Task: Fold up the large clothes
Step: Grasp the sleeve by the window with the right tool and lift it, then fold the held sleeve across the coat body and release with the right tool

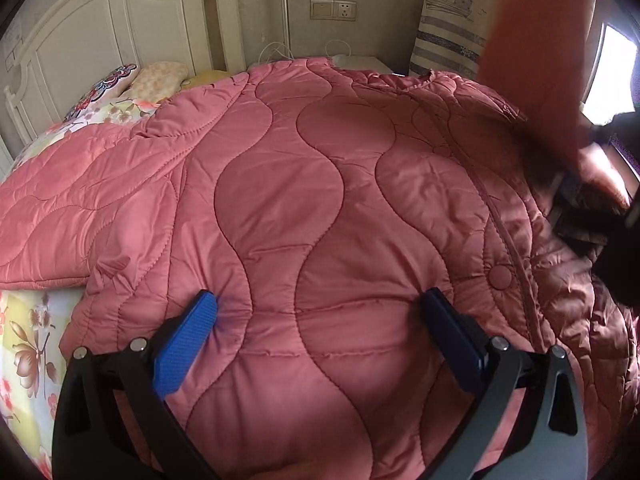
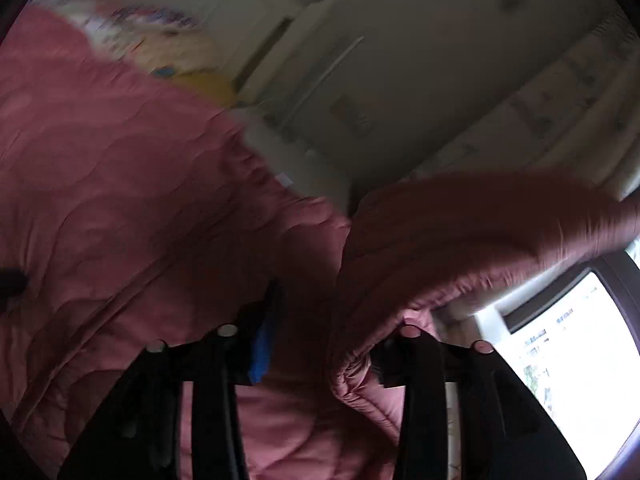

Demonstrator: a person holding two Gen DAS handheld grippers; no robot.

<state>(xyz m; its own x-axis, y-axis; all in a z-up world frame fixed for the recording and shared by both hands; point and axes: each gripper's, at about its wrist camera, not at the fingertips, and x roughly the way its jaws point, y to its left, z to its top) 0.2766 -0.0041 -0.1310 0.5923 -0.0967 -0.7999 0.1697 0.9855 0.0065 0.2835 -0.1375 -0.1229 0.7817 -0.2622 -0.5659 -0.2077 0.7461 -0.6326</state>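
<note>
On the bed, the pink quilted jacket (image 1: 320, 184) lies spread with its front up, the placket and a snap button (image 1: 500, 277) running along its right half, and it fills most of the left wrist view. The folding looks barely begun, by my reading: the body is flat and unfolded, one sleeve (image 1: 60, 220) stretches out toward nine o'clock, and only the other sleeve (image 1: 532, 40) is off the bed, raised at about one to two o'clock and blurred. Bringing that sleeve across, folding the left one and doubling the body all appear left to do. The left gripper (image 1: 320, 308) hangs low over the lower middle of the jacket, its blue-padded fingers (image 1: 188, 344) spread wide with nothing between them; the tips look close to or just touching the fabric, and I cannot tell which. In the right wrist view the right gripper (image 2: 340, 332) has the lifted sleeve (image 2: 460, 232) bunched over its right finger, rising toward one o'clock, but blur hides whether it is clamped on the cloth, so I cannot tell its state. Around the jacket, a floral bedsheet (image 1: 28, 344) shows at eight o'clock, pillows (image 1: 132, 84) at eleven, and a white headboard (image 1: 112, 24) behind them.
</note>
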